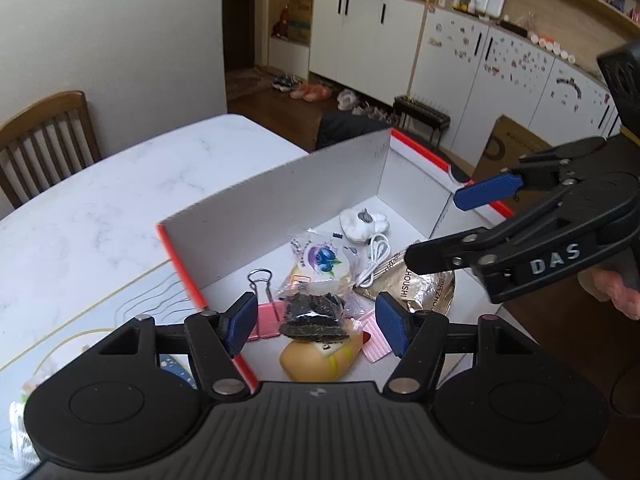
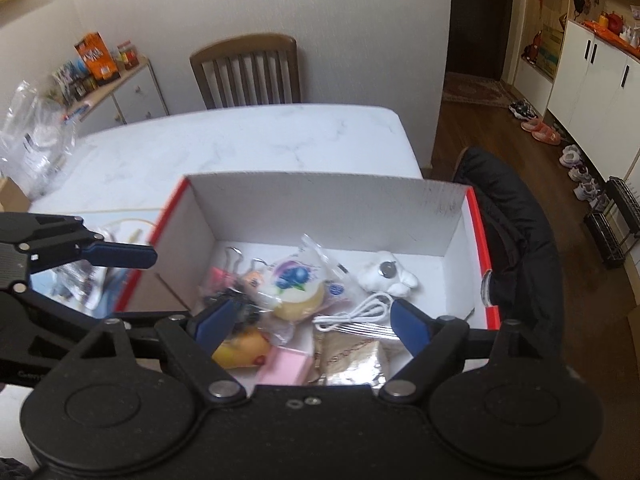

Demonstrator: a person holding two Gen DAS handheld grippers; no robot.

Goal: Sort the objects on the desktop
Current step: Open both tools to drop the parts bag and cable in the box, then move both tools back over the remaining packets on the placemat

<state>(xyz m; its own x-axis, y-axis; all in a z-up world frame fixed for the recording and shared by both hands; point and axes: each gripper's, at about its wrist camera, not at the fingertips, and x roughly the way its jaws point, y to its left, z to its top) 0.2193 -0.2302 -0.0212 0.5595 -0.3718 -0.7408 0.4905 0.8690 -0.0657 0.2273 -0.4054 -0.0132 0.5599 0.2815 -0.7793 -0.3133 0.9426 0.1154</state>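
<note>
A white box with red outer edges [image 1: 280,188] [image 2: 320,208] stands on the marble table. It holds a blueberry-print packet [image 1: 320,258] [image 2: 296,276], a white cable [image 1: 374,258] [image 2: 356,314], a white plush figure [image 1: 362,222] [image 2: 386,276], a gold foil packet [image 1: 424,292] [image 2: 352,360], a pink binder clip [image 1: 264,316], a dark bag [image 1: 314,312] and a yellow toy [image 1: 316,360] [image 2: 240,350]. My left gripper [image 1: 316,326] [image 2: 100,288] hovers open above the dark bag without touching it. My right gripper [image 2: 312,324] [image 1: 452,226] hangs open over the box's right side, holding nothing.
The white marble table [image 2: 240,140] stretches beyond the box, with a wooden chair [image 2: 248,72] behind it. A clear plastic bag [image 2: 36,140] lies at the table's left. A patterned mat [image 1: 100,320] with small items lies left of the box. A dark jacket [image 2: 516,232] hangs to its right.
</note>
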